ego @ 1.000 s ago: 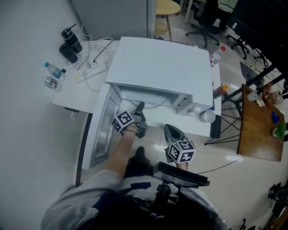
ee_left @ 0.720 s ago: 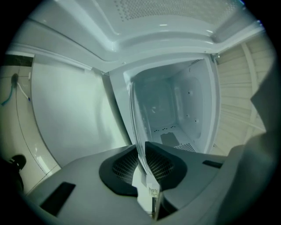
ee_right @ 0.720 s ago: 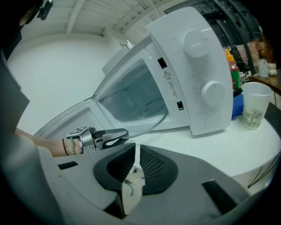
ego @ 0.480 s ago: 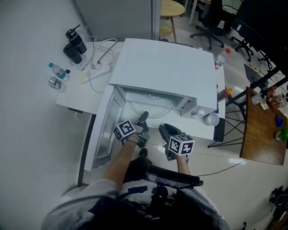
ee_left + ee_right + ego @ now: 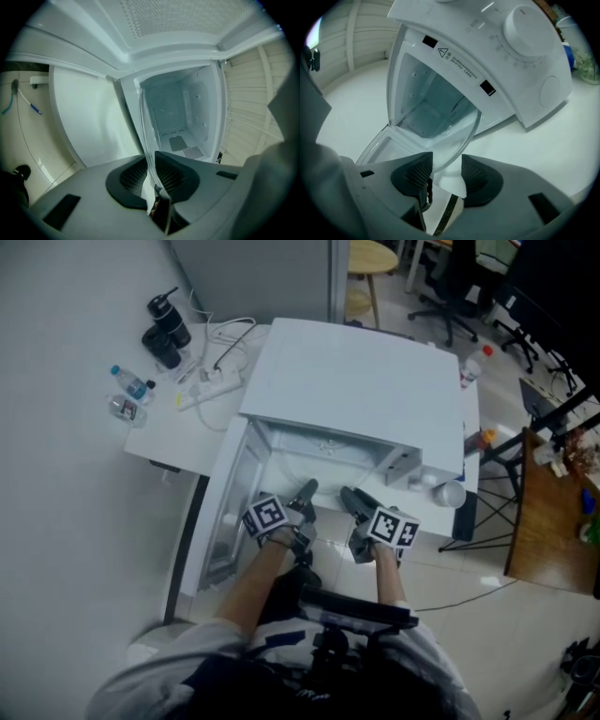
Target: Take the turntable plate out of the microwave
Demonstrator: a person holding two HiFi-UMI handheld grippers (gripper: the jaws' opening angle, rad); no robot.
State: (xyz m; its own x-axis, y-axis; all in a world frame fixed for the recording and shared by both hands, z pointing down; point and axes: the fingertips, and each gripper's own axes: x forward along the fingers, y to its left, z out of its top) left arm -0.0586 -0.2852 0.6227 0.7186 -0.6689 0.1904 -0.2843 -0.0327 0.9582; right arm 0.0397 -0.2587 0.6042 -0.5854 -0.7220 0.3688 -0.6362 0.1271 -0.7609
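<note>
Turntable plate point(image 5: 148, 136): clear glass, seen edge-on in the left gripper view, its rim clamped between the pads of the left gripper point(image 5: 149, 161). The right gripper point(image 5: 446, 161) has its jaws wide apart; they have just been opening, and the plate's rim runs between them, close against one pad, with no pinch on it. The left gripper alone therefore carries the plate.

Progress: the cavity point(image 5: 180, 122) beyond the plate shows a bare floor, so the plate is judged to be off its seat and at or just outside the mouth of the microwave point(image 5: 356, 381), whose door point(image 5: 220, 512) stands swung open. Remaining, by my judgement: draw the plate fully clear and set it down; no resting place can be confirmed.

Pose: in the head view both grippers sit side by side just before the opening, forearms extended forward, each pointing into the cavity at a shallow downward angle.
</note>
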